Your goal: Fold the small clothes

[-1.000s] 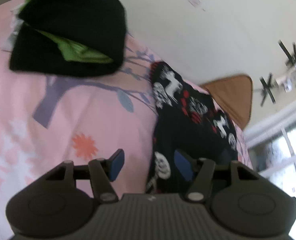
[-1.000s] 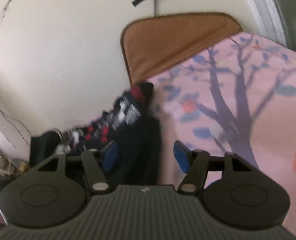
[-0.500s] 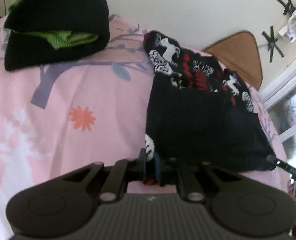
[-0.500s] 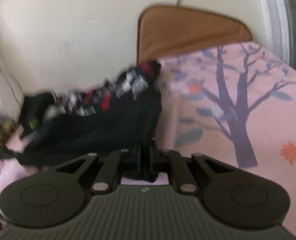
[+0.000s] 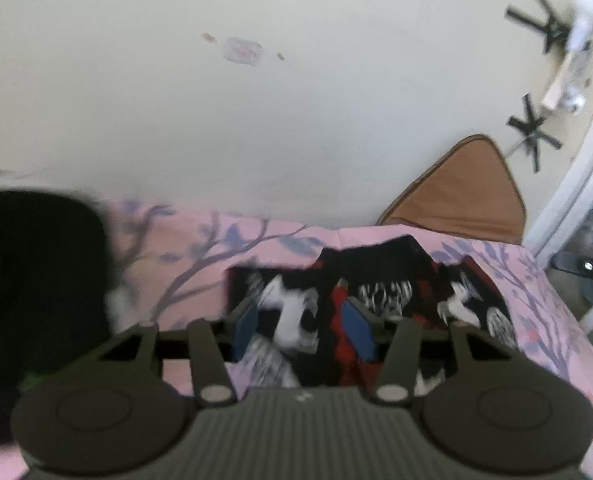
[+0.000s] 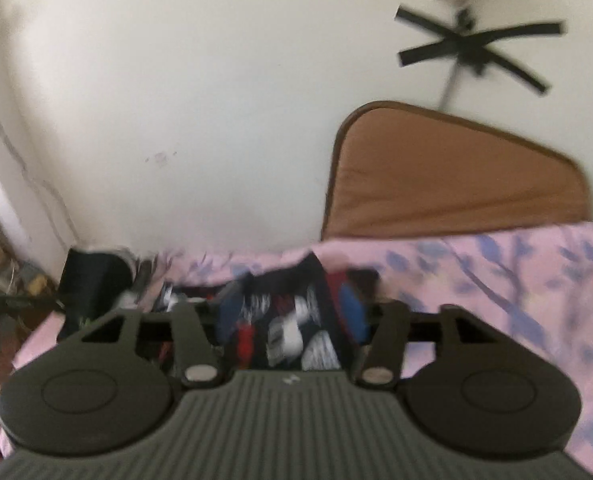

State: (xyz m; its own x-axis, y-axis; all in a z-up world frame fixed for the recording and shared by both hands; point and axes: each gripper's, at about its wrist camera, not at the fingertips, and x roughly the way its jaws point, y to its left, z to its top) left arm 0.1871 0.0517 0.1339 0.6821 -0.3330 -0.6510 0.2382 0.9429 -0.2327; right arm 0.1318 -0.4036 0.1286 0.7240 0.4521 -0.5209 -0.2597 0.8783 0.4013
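Left wrist view shows the left hand-held gripper [image 5: 302,330] with its blue pads [image 5: 245,330] spread wide, nothing between them, poised just above the patterned garment [image 5: 376,300]. That garment, black with white and red figures, lies on the pink bed sheet [image 5: 200,256] in the middle of the scene, its near part hidden behind the gripper body. A black clothes pile [image 5: 36,280] sits at the left, cut off by the frame edge and blurred. A brown cushion [image 5: 464,192] leans at the far right against the wall.

Right wrist view shows the right hand-held gripper [image 6: 290,316] equally wide apart and empty, over the same garment's right edge. Motion blur smears the print and sheet, so whether either gripper touches the cloth cannot be told.
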